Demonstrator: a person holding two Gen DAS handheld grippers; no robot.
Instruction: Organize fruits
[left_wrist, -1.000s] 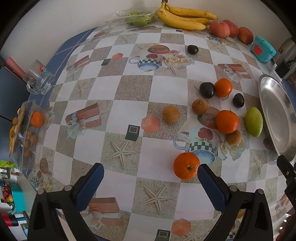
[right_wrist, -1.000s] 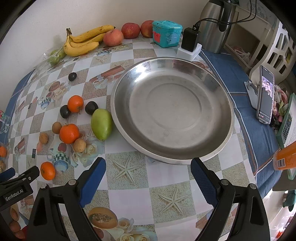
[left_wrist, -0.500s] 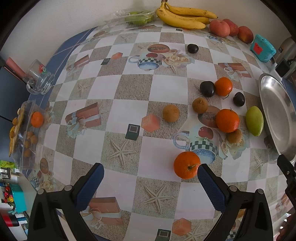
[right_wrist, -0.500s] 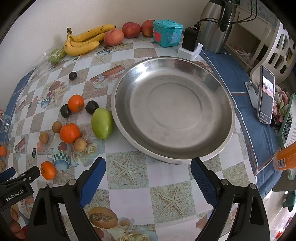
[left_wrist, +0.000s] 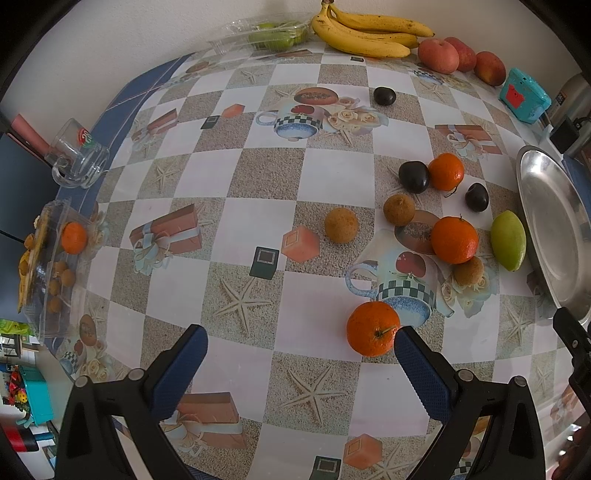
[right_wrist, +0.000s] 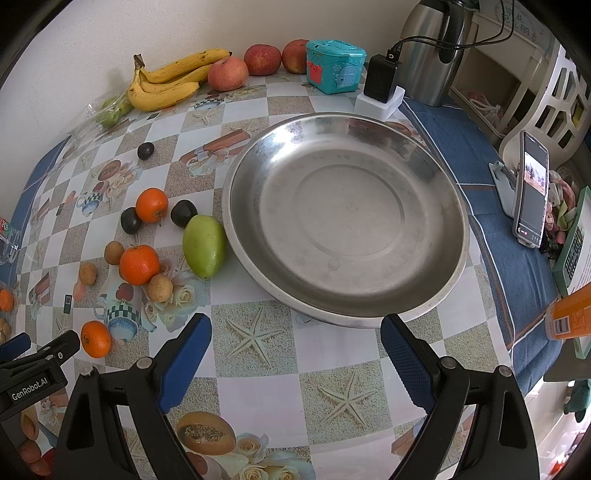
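The left gripper (left_wrist: 301, 356) hangs spread wide above the bench (left_wrist: 258, 173), its right pad just beside a small round orange mandarin (left_wrist: 373, 328) lying free near the bench's front edge. The right gripper (right_wrist: 295, 345) is likewise spread, empty, before the wide shallow steel dish (right_wrist: 443, 206). The mandarin looks light, firm, prone to rolling; grasp across its middle. Open checkered cloth surrounds it.
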